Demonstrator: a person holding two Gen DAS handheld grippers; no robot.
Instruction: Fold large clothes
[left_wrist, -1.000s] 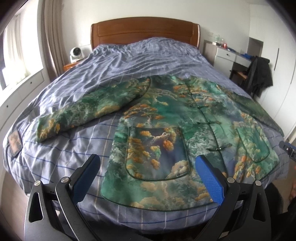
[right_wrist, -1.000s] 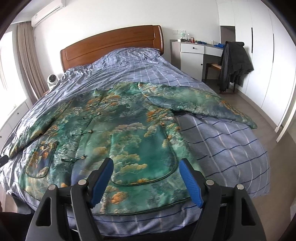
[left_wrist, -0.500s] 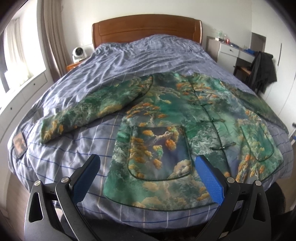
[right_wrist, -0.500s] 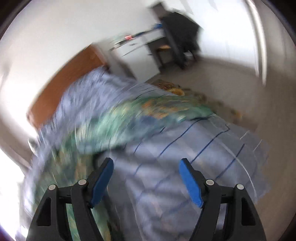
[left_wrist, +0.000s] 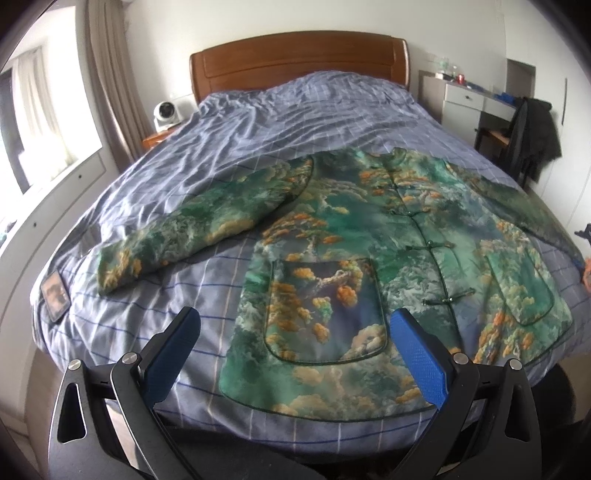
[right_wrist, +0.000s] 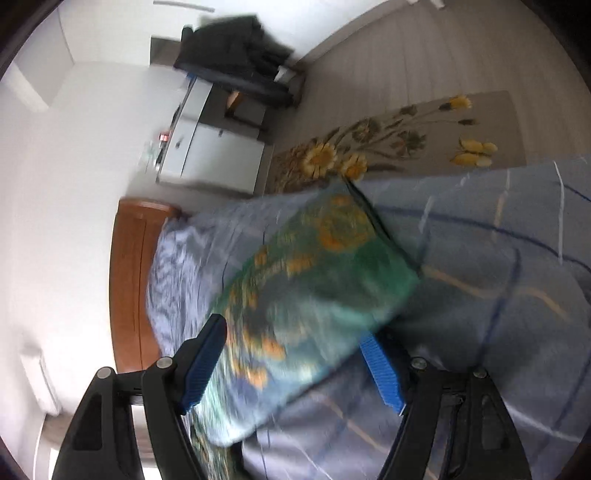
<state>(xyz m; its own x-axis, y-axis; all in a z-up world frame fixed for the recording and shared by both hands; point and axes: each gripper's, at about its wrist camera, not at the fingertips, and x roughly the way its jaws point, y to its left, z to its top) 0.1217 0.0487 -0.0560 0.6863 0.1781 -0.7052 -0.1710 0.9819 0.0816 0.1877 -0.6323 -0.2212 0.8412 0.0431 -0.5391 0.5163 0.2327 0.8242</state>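
Note:
A green and orange printed jacket (left_wrist: 388, 236) lies flat, front up, on the blue checked bed (left_wrist: 258, 122), both sleeves spread out. My left gripper (left_wrist: 295, 350) is open and empty, held back from the bed's foot, over the jacket's hem and left pocket. My right gripper (right_wrist: 295, 365) is open, rolled sideways, with the jacket's right sleeve (right_wrist: 314, 288) lying between its blue pads (right_wrist: 203, 365); the view is blurred, and I cannot tell whether the pads touch the cloth.
A wooden headboard (left_wrist: 295, 62) stands at the far end. A small fan (left_wrist: 166, 112) sits on the left nightstand. A white desk (left_wrist: 469, 99) and a dark coat on a chair (left_wrist: 532, 133) stand to the right. A flowered rug (right_wrist: 388, 144) lies on the floor beside the bed.
My right gripper swung fast from the foot of the bed to the right side and rolled sideways, closing in on the right sleeve. My left gripper pulled back slightly.

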